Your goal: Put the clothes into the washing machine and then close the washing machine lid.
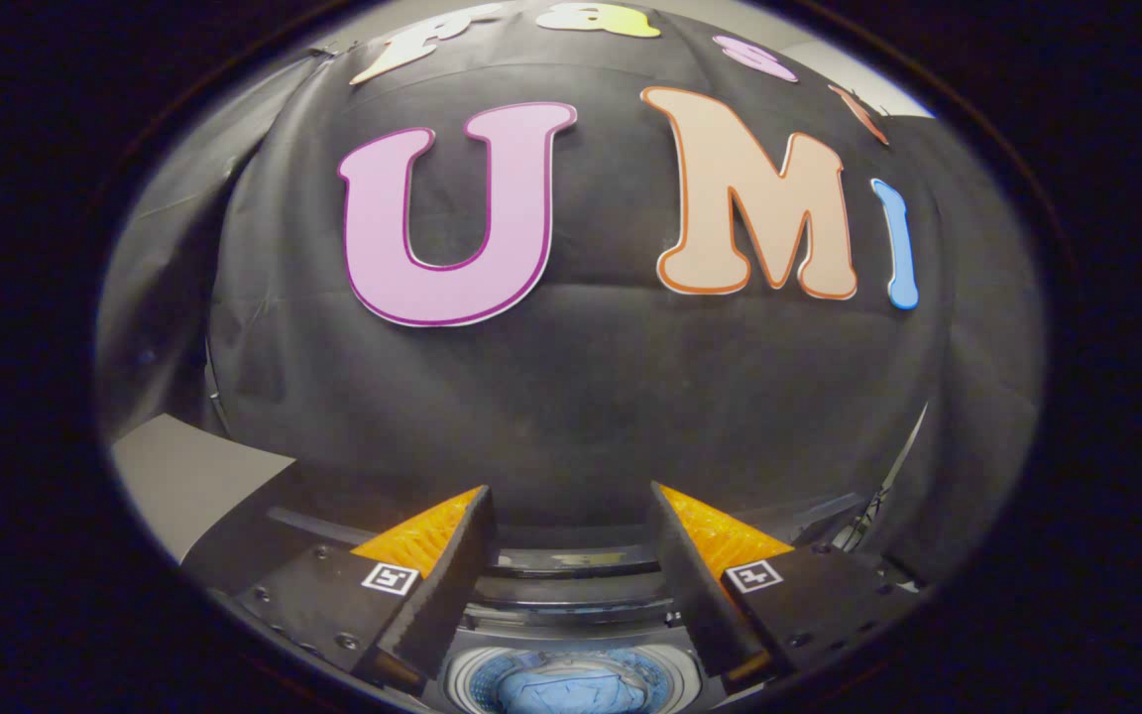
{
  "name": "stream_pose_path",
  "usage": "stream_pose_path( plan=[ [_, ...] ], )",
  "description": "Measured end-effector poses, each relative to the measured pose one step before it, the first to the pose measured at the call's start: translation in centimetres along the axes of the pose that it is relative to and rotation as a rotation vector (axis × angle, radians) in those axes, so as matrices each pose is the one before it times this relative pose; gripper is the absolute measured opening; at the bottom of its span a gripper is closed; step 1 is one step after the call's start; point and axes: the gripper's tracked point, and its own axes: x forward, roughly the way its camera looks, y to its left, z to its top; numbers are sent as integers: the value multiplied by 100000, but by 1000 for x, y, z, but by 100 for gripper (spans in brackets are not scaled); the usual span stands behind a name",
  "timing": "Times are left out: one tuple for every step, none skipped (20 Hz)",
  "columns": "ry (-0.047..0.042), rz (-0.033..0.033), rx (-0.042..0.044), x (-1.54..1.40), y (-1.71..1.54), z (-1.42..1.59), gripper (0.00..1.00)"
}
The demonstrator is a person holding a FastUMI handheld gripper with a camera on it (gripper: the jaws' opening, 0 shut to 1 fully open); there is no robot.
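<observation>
While the gripper hangs above the washing machine, its two fingers stand wide apart with nothing between them, their tips pointing toward the far wall of the booth. That wall, a black cloth with creases running across it, takes up most of the scene beyond the fingers. To the far left, a pale grey panel slants in beside the cloth, and on the far right a thin light strip runs down the cloth's edge. Nothing lies in the gap between the fingers and the machine's opening.

The washing machine sits low and near, below and between the fingers. Its dark top rim curves in bands just past the finger bases, and a raised dark part at the back, which may be the lid, is too hard to make out to say how it stands. The round drum shows a pale ring with a dotted blue inner wall. Inside the drum lies a bundle of blue clothes, crumpled and folded on itself, resting in the middle of the tub. The clothes are apart from both fingers, well below them.
</observation>
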Motion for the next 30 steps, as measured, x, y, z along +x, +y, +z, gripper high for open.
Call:
stream_pose_path(
  plan=[
    [-84,128,-139,55,-3,0,96],
    [-56,65,-96,-139,-39,3,96],
    [54,119,-185,-58,-6,-64,97],
    [-351,213,-226,-145,-18,45,97],
    [-202,94,94,-13,48,-19,97],
    [-371,-18,-95,-73,-26,0,97],
    [-99,10,-182,-122,-13,-41,97],
    [158,-54,37,-121,39,-136,97],
    [-74,48,-154,-160,6,-14,96],
    [147,55,-54,-186,-72,78,96],
    [-104,-60,121,-251,103,-221,96],
    [-64,-167,-26,-172,32,-100,96],
    [-140,-244,58,-108,-11,3,96],
    [-163,-138,20,-8,-9,-13,96],
    [-317,86,-123,-32,-5,19,96],
    [-578,203,-228,-46,32,49,96],
    [-758,93,23,-32,22,-35,96],
    [-575,0,103,-131,-29,-33,96],
    [-395,9,-126,-52,-7,-14,96],
    [-20,71,-87,-98,-32,-34,96],
    [-9,175,-136,-78,9,-34,96],
    [48,162,-108,-65,21,-32,96],
    [-58,54,41,-117,-37,-49,96],
    [108,-38,-118,-142,37,-44,96],
    [13,-12,-112,-22,-13,-10,96],
    [26,18,108,-42,-16,-29,96],
    [79,45,-111,-76,-15,-46,96],
    [103,-2,-48,-14,-44,-40,96],
    [140,40,-41,-122,53,-32,96],
    [-24,0,34,-90,-40,-87,96]
  ],
)
